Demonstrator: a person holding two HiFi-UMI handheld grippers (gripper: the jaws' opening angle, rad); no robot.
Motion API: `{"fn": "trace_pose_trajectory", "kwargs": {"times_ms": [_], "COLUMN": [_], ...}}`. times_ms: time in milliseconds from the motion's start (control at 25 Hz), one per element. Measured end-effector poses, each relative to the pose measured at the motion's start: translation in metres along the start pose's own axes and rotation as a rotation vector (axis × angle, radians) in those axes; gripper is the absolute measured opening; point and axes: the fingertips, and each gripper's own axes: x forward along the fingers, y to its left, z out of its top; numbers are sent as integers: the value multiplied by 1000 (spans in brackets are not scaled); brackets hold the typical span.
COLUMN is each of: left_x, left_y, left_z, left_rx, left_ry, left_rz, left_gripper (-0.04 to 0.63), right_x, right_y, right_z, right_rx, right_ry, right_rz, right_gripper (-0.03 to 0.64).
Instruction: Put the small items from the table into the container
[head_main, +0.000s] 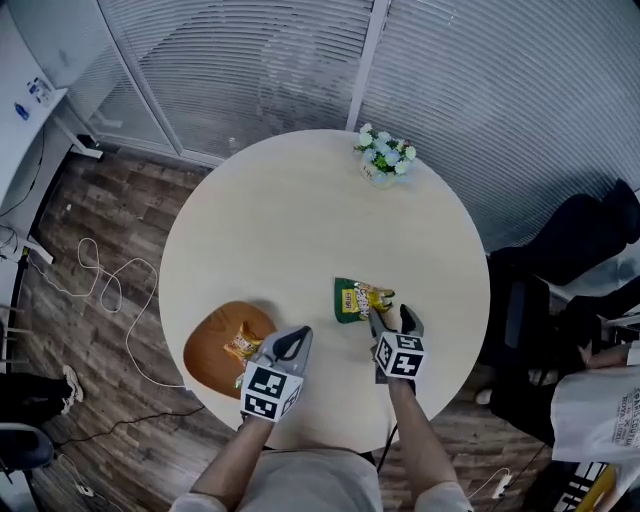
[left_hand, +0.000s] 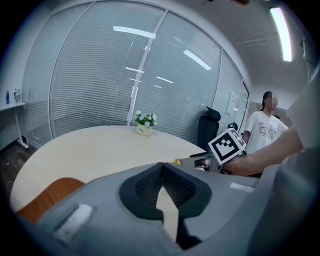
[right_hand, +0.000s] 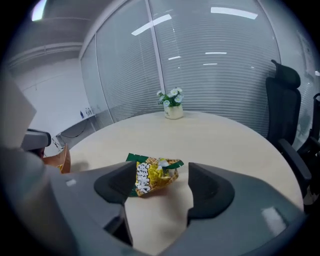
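Item: snack packet (head_main: 360, 300), green and yellow, crumpled, lying flat on the round counter (head_main: 300, 220) to the right of the orange container (head_main: 205, 355) and well apart from it. Container: shallow, at the near-left edge of the counter, already holding a second packet (head_main: 243, 343). Right claw (head_main: 394, 322): jaws spread wide, holding nothing, pointed down at the snack packet on the side away from the container. Left claw (head_main: 297, 340): jaws closed together on nothing, hovering just beside the container's right rim. Step in hand, as judged: the pick-up of the snack packet. To do it well, bring the right claw forward and down until the pads straddle the puffed middle of the packet – not its flat green edge, which would likely slip out – then close firmly, lift clear of the counter and carry it across to the container. The foil will probably crumple and slide if only a corner is pinched. Views: the right gripper view alone shows that the packet sits just ahead of the pads, untouched, with its raised fold facing them; the head view alone shows the container's contents; the left gripper view shows only a slice of the container's orange rim.
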Motion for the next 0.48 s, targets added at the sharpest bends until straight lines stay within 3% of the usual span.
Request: {"fn": "trace_pose_trajectory", "kwargs": {"times_ms": [280,480], "left_x": [25,41], "left_y": [0,5], "left_z": [-5,-7], "left_rx": [-25,-35], "left_ry": [31,43], "left_rz": [13,14], "left_gripper": [-3,-3], "right_x": [43,57], "right_y": [-4,-3], "right_z": [-11,-14], "right_rx": [60,80], "right_ry": [55,99], "right_rz": [33,54], "right_gripper": [341,270]}}
